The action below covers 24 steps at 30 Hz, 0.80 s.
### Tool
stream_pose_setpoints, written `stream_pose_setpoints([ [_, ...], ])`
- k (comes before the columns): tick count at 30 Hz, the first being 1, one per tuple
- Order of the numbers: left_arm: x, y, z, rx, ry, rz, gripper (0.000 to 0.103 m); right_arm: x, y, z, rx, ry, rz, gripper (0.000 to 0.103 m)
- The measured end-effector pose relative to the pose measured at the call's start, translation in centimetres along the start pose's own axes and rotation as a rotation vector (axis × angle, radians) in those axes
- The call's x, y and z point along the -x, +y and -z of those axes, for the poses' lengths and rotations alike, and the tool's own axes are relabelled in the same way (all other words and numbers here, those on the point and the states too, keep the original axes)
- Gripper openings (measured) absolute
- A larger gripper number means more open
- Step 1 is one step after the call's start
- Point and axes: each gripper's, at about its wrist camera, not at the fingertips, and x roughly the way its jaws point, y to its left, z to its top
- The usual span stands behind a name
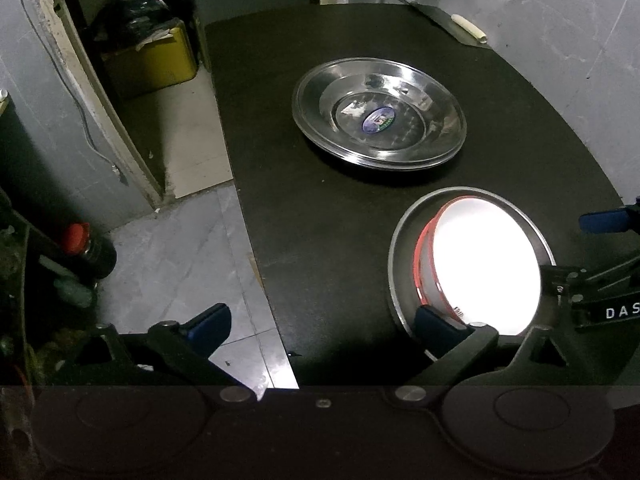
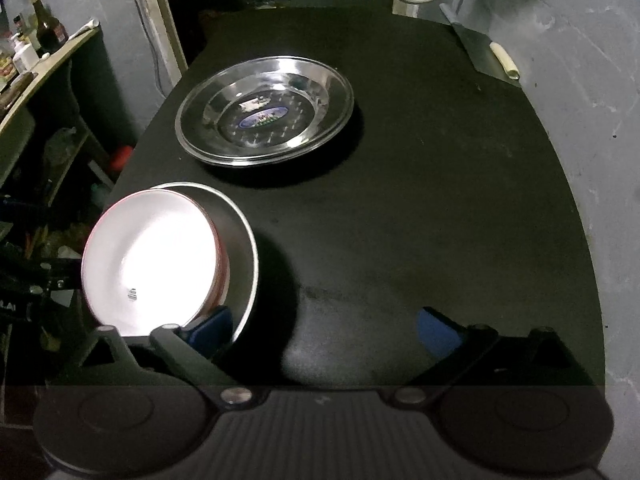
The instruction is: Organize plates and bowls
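Grippers (image 1: 320,322) (image 2: 324,326) gape empty; bowls (image 1: 480,264) seemingly near table (image 2: 400,220) edge, right clear.

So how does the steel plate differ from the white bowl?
The steel plate is shiny metal, the white bowl white with a red outside. The plate lies flat on the table with a sticker inside; the bowl sits tilted in a steel bowl. Both are round.

Steel plates (image 1: 379,120): shiny stack with an oval blue sticker at the centre, lying flat toward the far part of the dark desk (image 1: 328,264).
White bowl (image 1: 486,266): red outside, tilted inside a steel bowl (image 1: 404,248), nearer the desk's front.
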Motion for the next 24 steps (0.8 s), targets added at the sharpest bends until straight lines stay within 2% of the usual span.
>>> stream_pose_setpoints([
  [4,0.23,-0.07,0.07,0.011,0.000,0.018,0.088,0.27,0.21,0.09,0.011,-0.009,-0.024,0.085],
  [7,0.46,-0.05,0.14,0.029,-0.006,0.055,0.076,0.53,0.29,0.14,0.016,-0.016,-0.047,0.077],
  [9,0.59,-0.01,0.20,0.039,-0.008,0.087,0.062,0.62,0.22,0.13,0.009,-0.020,-0.066,0.068],
  [16,0.55,0.03,0.27,0.077,-0.003,0.207,0.030,0.89,0.09,0.16,-0.003,-0.029,-0.138,0.043],
  [18,0.45,0.06,0.25,0.092,0.001,0.244,0.015,0.89,0.14,0.10,-0.002,-0.026,-0.167,0.036],
  [24,0.28,0.17,0.23,0.114,0.003,0.274,0.012,0.83,0.11,0.11,-0.012,-0.022,-0.217,0.021],
])
